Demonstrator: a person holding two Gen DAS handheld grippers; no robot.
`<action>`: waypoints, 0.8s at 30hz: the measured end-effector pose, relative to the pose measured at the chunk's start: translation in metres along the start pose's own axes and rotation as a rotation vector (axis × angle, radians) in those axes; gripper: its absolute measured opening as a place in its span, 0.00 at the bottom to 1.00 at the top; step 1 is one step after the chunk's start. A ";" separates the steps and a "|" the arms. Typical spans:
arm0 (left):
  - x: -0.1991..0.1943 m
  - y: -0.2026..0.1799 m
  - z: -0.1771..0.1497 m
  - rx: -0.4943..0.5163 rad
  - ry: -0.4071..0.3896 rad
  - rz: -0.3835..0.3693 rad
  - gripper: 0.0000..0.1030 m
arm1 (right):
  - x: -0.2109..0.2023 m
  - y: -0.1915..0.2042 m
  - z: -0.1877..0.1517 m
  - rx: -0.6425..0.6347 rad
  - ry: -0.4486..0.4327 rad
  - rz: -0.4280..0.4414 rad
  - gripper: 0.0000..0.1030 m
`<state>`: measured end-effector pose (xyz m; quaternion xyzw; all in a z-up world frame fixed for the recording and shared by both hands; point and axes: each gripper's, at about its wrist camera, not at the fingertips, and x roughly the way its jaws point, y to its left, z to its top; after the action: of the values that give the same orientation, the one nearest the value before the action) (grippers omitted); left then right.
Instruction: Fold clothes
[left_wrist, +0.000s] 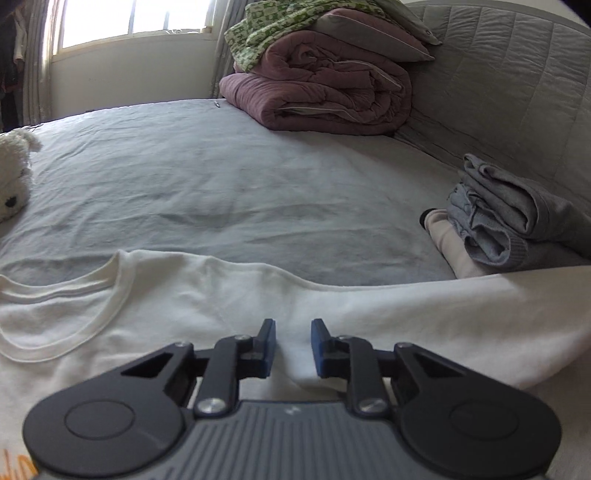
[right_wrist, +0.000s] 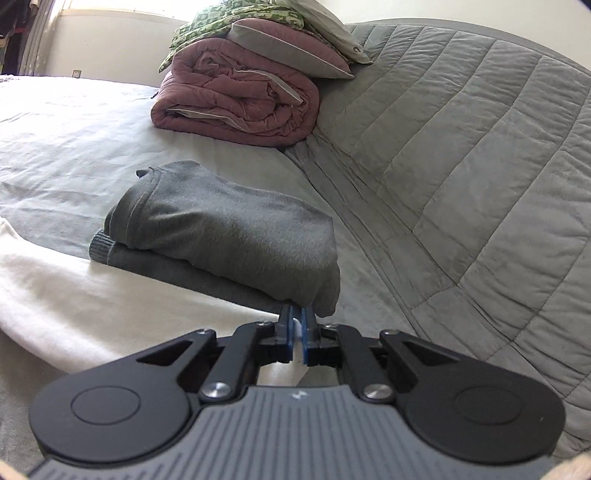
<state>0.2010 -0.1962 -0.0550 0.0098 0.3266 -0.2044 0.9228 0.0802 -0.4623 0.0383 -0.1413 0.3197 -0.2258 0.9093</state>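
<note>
White sweatshirt (left_wrist: 258, 310) spread flat on the bed (left_wrist: 207, 192), directly under and ahead of both grippers.

Left gripper (left_wrist: 293, 347) hovering over the chest area just right of the neckline (left_wrist: 74, 325), jaws narrowly parted with only flat cloth showing in the gap, nothing pinched as far as visible. Right gripper (right_wrist: 296, 334) clenched on a thin white fold, probably the sleeve or side edge, right beside the folded grey clothes (right_wrist: 229, 236) stacked just beyond its tips. Likely light, soft and limp: sure to sag and drape from any pinch, no stiffness to carry a crease, slightly fuzzy so unlikely to slip. Best taken at seams, shoulder or hem, through both layers, and kept taut between the two grippers while laying over.
</note>
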 end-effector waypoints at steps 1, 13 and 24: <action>0.007 -0.006 -0.002 0.012 0.004 -0.005 0.20 | 0.003 0.001 -0.002 -0.004 0.008 0.002 0.05; 0.031 -0.024 0.014 0.078 0.008 0.017 0.22 | 0.059 0.004 -0.035 0.090 0.149 0.039 0.10; -0.054 0.077 -0.003 0.020 -0.095 0.111 0.31 | 0.029 0.035 -0.018 0.111 0.104 0.155 0.40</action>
<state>0.1905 -0.1053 -0.0338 0.0274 0.2793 -0.1566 0.9469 0.1001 -0.4488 -0.0048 -0.0535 0.3635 -0.1794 0.9126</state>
